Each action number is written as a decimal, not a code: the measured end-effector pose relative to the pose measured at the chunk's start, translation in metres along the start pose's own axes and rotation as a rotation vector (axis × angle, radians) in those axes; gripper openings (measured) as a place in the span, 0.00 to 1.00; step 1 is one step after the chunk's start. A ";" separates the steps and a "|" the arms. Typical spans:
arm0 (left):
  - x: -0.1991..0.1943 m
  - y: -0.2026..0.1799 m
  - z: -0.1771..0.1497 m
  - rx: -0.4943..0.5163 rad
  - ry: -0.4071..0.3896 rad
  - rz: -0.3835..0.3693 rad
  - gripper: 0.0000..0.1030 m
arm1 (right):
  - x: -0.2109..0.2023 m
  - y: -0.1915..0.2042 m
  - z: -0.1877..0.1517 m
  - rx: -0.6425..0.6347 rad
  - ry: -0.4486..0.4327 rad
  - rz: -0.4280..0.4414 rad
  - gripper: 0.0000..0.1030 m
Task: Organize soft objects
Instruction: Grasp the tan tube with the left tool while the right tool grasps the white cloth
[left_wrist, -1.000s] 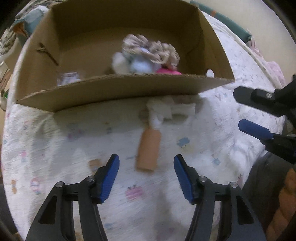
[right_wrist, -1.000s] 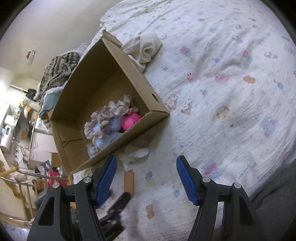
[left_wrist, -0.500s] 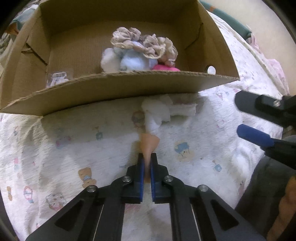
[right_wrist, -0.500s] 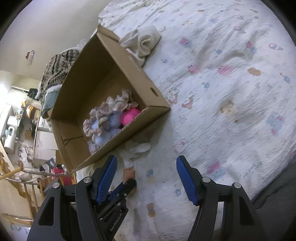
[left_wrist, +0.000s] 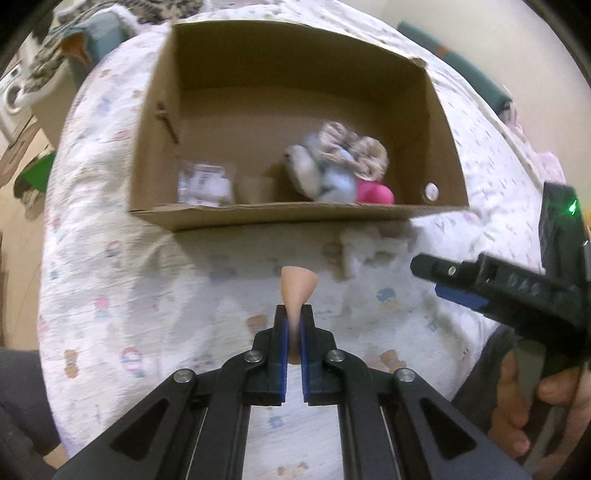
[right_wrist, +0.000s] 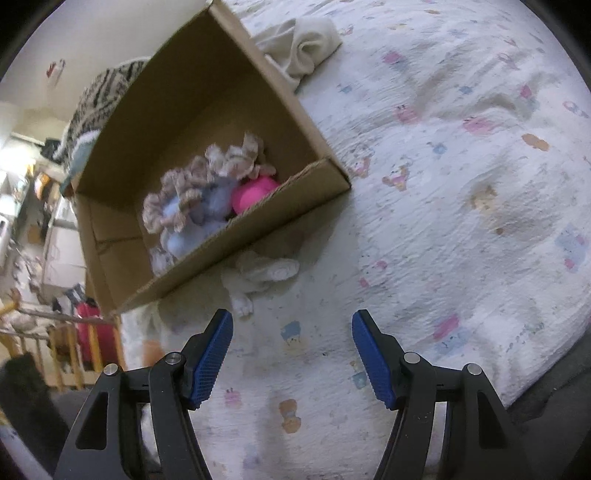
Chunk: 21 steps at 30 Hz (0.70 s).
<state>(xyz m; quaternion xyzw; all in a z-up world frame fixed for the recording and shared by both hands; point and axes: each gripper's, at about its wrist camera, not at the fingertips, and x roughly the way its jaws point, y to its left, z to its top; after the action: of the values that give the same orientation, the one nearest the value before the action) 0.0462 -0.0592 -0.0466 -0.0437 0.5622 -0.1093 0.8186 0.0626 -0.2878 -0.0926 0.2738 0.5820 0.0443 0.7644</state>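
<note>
Cardboard box (left_wrist: 295, 218) lies on printed bedspread (left_wrist: 110, 288) ahead of both grippers, soft toys (left_wrist: 332, 170) inside. White soft toy (right_wrist: 258, 275) just beyond right gripper (right_wrist: 291, 354), whose jaws stand wide, empty. Left gripper (left_wrist: 291, 332) pinches peach soft piece (left_wrist: 297, 286), clear of bedspread.

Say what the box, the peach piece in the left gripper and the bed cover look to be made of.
Box: brown corrugated cardboard, matte, with a raw cut edge.
Peach piece: probably soft foam or sponge, matte; it pinches flat between the left hand-held gripper's pads.
Bed cover: crinkled cotton-like fabric, white with small cartoon prints.
</note>
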 end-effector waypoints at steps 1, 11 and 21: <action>-0.002 0.002 0.001 0.002 -0.002 0.002 0.05 | 0.003 0.004 -0.001 -0.019 0.001 -0.016 0.69; -0.025 0.032 -0.002 0.020 -0.098 0.027 0.05 | 0.036 0.063 0.000 -0.333 -0.067 -0.216 0.69; -0.016 0.055 0.018 -0.112 -0.096 -0.019 0.05 | 0.069 0.097 -0.003 -0.487 -0.104 -0.285 0.62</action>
<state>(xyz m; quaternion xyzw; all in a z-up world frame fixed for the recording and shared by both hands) 0.0645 -0.0026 -0.0364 -0.1001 0.5269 -0.0832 0.8399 0.1066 -0.1782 -0.1076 -0.0002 0.5468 0.0607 0.8351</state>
